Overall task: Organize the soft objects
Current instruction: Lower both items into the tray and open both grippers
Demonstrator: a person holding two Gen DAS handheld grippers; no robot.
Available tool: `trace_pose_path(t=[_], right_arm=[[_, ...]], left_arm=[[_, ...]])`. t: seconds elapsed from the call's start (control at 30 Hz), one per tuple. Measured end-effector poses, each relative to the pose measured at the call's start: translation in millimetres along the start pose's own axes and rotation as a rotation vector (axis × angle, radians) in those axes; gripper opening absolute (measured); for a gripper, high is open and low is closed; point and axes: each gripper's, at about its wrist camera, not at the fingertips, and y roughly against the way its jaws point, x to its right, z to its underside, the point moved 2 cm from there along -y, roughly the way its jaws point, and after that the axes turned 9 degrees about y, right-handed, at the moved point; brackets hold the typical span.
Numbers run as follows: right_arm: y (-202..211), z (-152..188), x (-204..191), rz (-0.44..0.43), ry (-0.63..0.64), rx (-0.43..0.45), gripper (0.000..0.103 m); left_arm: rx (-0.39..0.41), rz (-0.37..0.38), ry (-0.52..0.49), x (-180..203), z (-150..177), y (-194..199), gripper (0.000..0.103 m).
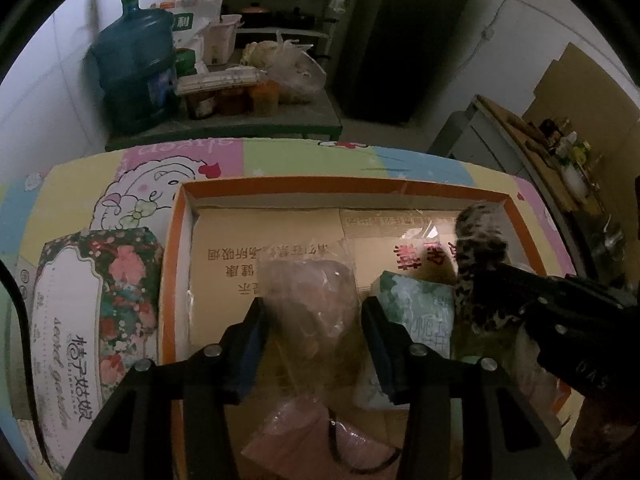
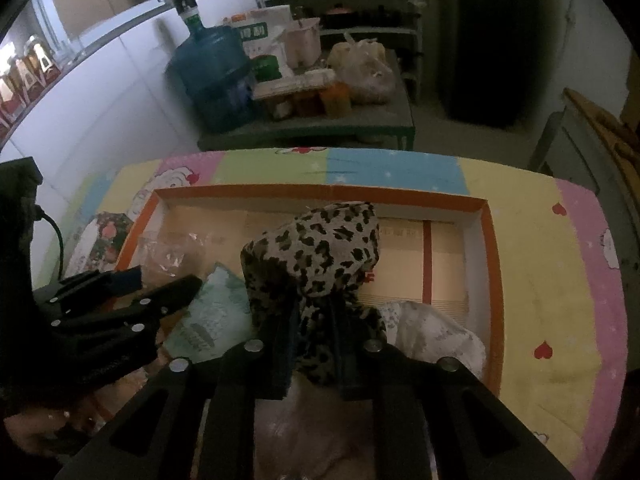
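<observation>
Near the left edge of the table (image 1: 80,184), on its pastel cartoon cloth, lies a floral tissue pack (image 1: 96,300), just outside the orange-rimmed cardboard tray (image 1: 172,240). Inside the tray, toward its near left side, the left gripper (image 1: 312,320) stands about half open around a clear plastic bag (image 1: 308,296) — whether the pads press it cannot be told. A mint-green packet (image 1: 416,304) lies just right of it. Further right, the right gripper (image 2: 314,336) pinches a leopard-print cloth (image 2: 316,248) between narrow jaws — bunched above the tray's middle. A white patterned cloth (image 2: 432,332) sits by the tray's right wall.
</observation>
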Motion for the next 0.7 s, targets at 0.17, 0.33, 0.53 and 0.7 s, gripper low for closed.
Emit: trace_pose_path(t=[0.17,0.33,0.53,0.7], right_arm=[[0.3,2.1,0.3,0.002,0.003,0.01,0.047],[4.5,2.6,0.7,0.004,-0.005,0.028,0.051],[17.8,2.7,-0.1,0.01,-0.013,0.055,0.054],[32.8,2.3,-4.0,0.017,-0.022,0.082,0.056]], left_arm=[[0.03,-0.002,-0.022,4.0,-1.4,5.4,0.065],[0.05,0.003,-0.033,7.8,-4.3,13.8,0.068],[0.069,0.013,-0.044,10.6,-4.1,24.7,0.069],[0.09,0.022,-0.048,10.7,-3.7,37.4,0.069]])
